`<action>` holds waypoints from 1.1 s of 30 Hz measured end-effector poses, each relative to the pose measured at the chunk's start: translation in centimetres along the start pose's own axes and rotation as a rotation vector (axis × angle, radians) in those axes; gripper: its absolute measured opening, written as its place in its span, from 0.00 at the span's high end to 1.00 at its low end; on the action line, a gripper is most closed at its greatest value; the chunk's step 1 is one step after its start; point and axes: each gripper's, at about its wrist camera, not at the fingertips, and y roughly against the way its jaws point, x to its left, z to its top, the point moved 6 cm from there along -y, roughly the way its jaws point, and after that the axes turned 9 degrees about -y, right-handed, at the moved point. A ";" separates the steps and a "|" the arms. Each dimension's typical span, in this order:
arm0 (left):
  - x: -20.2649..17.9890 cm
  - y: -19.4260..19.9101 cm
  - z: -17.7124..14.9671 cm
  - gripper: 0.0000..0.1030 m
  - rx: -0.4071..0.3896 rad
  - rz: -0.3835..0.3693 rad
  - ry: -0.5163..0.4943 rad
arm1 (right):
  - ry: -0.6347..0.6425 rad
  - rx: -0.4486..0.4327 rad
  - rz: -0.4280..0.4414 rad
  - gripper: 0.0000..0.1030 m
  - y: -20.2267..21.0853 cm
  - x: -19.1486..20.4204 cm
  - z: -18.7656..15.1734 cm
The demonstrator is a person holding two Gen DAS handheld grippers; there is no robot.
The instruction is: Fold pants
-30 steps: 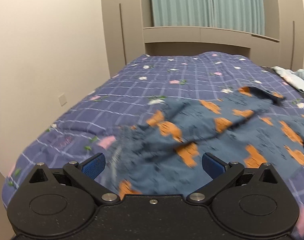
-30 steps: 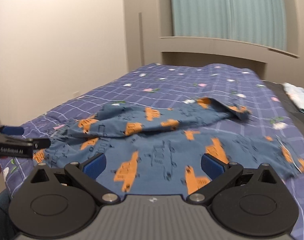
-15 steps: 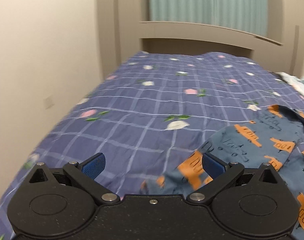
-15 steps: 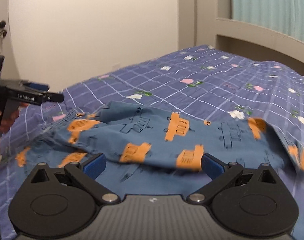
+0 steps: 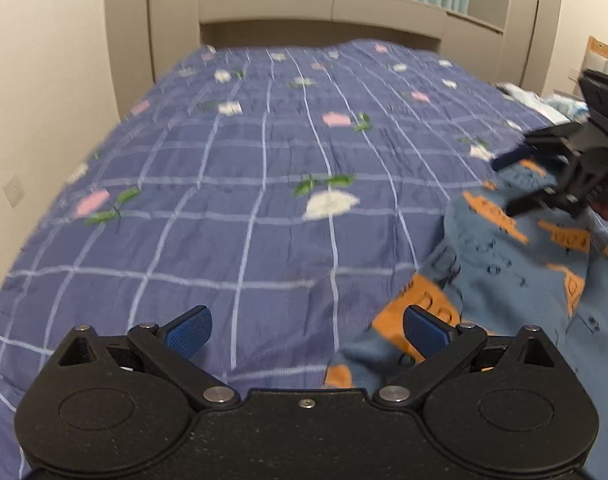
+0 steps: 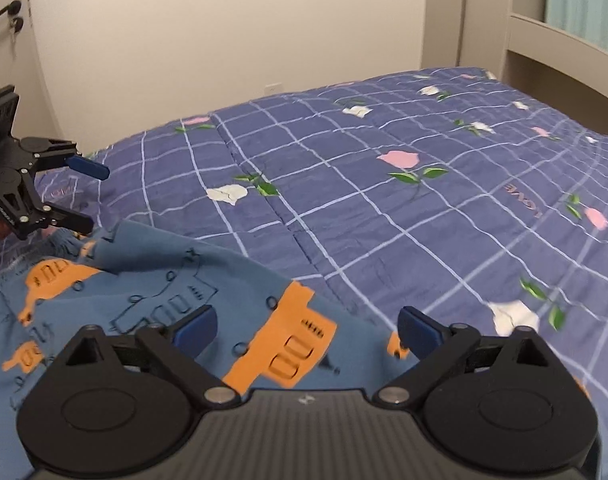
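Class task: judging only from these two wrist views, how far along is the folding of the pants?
Done: the pants lie on the bed's quilt, rumpled, with no neat fold showing. In hand: nothing; the left tool and right tool are both open, hovering over the fabric's edge. Left: gripping the cloth and making every fold.

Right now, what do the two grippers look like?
The left gripper and the right gripper are matte black, each with two round hubs, silver pivot screws and blue textured finger pads. The right body is ribbed grey with a small white logo.
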 end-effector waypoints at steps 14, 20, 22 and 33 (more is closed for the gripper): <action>0.1 -0.4 -1.0 0.59 0.119 -0.207 0.092 | 0.070 0.110 0.059 0.34 -3.0 -0.1 0.6; 0.1 0.0 -1.1 0.91 0.137 -0.184 0.130 | 0.047 0.137 0.070 0.66 -3.5 0.6 0.9; 0.2 0.6 -1.0 0.95 0.114 -0.165 0.142 | 0.032 0.133 0.059 0.85 -3.3 0.9 1.0; 1.6 5.8 0.7 1.00 -0.051 0.035 0.134 | 0.150 0.073 -0.110 0.98 -0.8 4.6 1.9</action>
